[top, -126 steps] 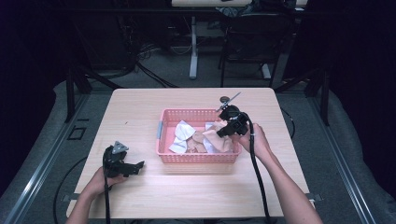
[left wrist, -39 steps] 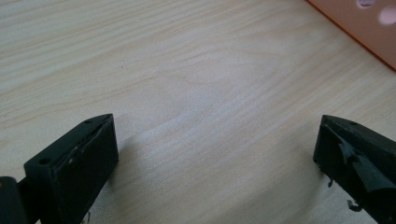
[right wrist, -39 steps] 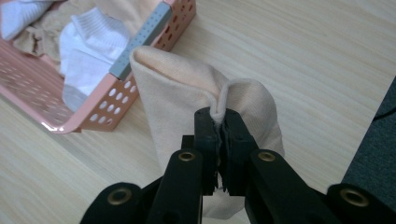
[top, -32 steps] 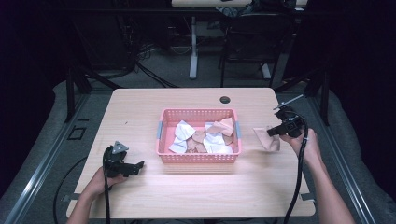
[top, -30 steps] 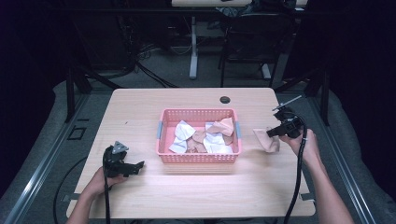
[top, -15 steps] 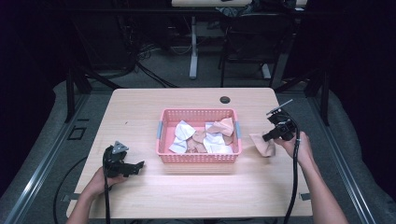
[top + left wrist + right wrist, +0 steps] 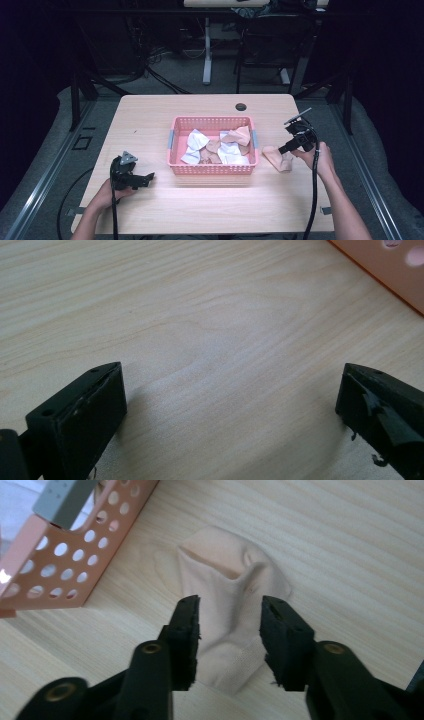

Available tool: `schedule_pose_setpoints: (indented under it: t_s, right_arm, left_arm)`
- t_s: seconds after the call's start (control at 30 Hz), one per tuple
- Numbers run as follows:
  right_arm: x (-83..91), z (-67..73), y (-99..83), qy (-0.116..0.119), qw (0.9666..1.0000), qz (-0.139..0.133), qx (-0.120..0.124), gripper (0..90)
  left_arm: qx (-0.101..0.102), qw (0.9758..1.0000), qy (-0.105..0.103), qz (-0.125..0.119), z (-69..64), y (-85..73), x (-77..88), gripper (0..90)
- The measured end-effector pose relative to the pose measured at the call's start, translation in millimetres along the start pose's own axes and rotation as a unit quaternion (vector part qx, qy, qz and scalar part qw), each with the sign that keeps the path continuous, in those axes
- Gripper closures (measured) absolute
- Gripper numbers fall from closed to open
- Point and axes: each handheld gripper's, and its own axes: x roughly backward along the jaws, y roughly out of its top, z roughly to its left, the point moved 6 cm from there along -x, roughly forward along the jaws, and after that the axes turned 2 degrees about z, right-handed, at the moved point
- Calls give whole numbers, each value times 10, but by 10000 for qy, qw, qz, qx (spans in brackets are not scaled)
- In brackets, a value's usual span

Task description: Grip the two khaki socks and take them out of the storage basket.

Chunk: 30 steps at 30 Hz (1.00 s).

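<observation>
Both grippers' jaws gape; right gripper [image 7: 229, 630] partly hides the peach sock [image 7: 235, 580]; left gripper [image 7: 230, 405] empty.

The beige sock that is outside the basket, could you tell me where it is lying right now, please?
In the high view the beige sock lies flat on the table, just right of the pink basket, beneath the right tool, whose jaws are parted above it.

My left hand-held gripper [image 7: 145, 176] rests low at my left, jaws spread wide apart and empty. My right hand-held gripper [image 7: 229, 625] is raised at my right, forearm extended, jaws parted with nothing between them
</observation>
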Motion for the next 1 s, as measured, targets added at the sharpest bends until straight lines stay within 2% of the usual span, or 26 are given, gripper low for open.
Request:
schedule_pose_setpoints:
  t_s: [0.07,0.1,0.13,0.2,0.23,0.27,0.3,0.37,0.4,0.57,0.73,0.87,1.0]
  right_arm:
    - [18,-4,5,11,10000,-19,14,504]
    - [83,20,25,77,9998,-198,-22,410]
    - [83,20,25,77,9998,-198,-22,410]
    - [150,46,40,112,9993,-345,-5,342]
    - [182,65,52,171,9988,-452,-8,297]
    - [246,85,67,210,9983,-552,20,203]
    - [267,95,75,220,9979,-600,55,184]
    - [285,108,86,205,9974,-684,68,174]
    - [305,138,100,296,9968,-736,87,138]
    - [376,249,154,293,9955,-862,245,94]
    - [473,418,235,208,9933,-1005,540,61]
    - [534,568,332,184,9917,-1052,710,23]
    - [540,633,401,197,9915,-1022,776,0]
  left_arm:
    - [-2,10000,0,1,0,0,0,0]
    - [-1,10000,0,0,0,0,0,0]
    - [-1,10000,0,1,0,0,0,0]
    - [-2,10000,0,1,0,0,0,0]
    - [1,10000,7,-8,0,1,-1,0]
    - [0,10000,-1,0,0,0,0,0]
    - [-2,10000,0,1,0,0,0,0]
    - [-2,10000,-1,3,0,0,0,0]
    - [0,10000,0,0,0,0,0,0]
    - [1,10000,6,-5,0,1,-1,0]
    - [0,10000,-1,0,0,0,0,0]
    - [1,10000,0,1,0,0,0,0]
    - [1,10000,-1,1,0,0,0,0]
